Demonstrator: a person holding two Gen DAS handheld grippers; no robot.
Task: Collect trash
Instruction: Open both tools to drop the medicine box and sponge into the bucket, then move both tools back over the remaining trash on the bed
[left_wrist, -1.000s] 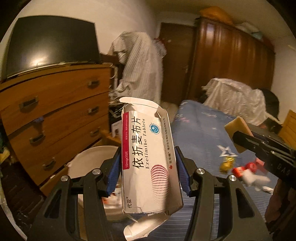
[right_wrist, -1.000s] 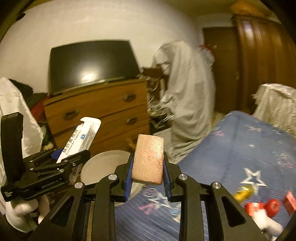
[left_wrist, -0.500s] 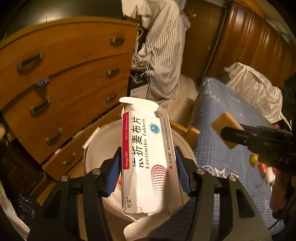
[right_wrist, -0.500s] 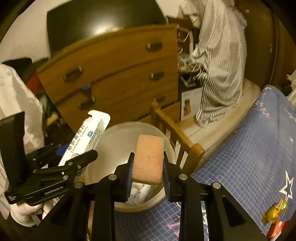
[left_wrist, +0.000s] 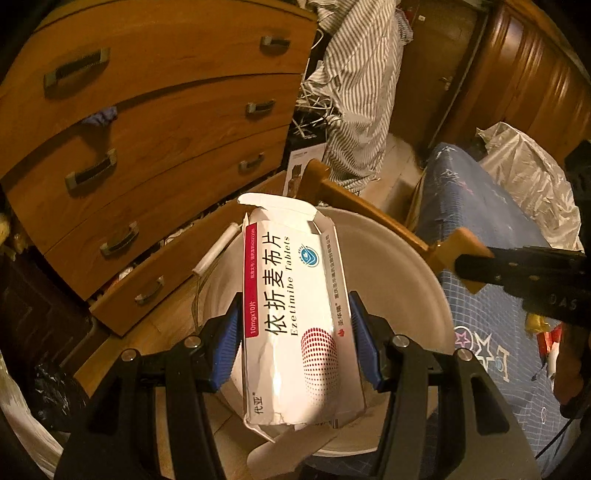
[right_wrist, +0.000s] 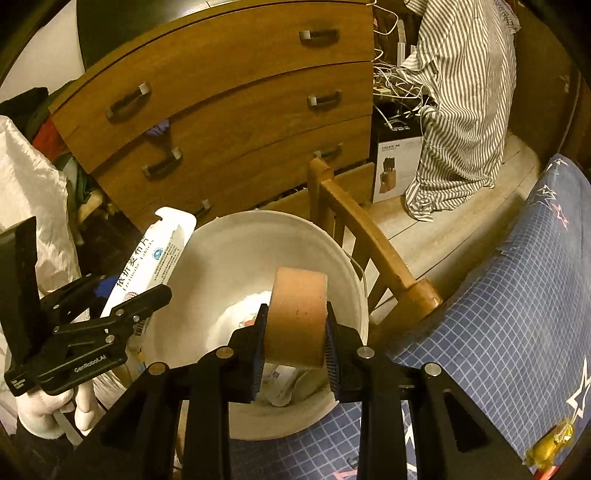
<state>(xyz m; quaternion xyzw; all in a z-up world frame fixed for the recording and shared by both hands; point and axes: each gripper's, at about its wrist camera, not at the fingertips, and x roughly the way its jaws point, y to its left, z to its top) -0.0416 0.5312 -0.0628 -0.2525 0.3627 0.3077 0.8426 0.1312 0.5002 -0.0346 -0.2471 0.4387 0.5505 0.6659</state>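
Observation:
My left gripper (left_wrist: 295, 339) is shut on a white tablet box (left_wrist: 295, 317) with red and black print, held over the white bucket (left_wrist: 399, 258). My right gripper (right_wrist: 295, 343) is shut on a tan sponge block (right_wrist: 297, 314), held over the same bucket (right_wrist: 229, 258), which has paper trash in its bottom. The left gripper with the box (right_wrist: 151, 262) shows at the bucket's left rim in the right wrist view. The right gripper's sponge (left_wrist: 461, 254) shows at the right in the left wrist view.
A wooden chest of drawers (right_wrist: 229, 103) stands behind the bucket, its lowest drawer pulled out. A wooden bed rail (right_wrist: 369, 240) runs beside the bucket. The blue starred bedspread (right_wrist: 498, 295) carries a yellow wrapper (right_wrist: 550, 443) and red scraps (left_wrist: 546, 343).
Both grippers have swung from the bed toward the bucket and tilted down; each now hangs over the bucket's mouth, still holding its item.

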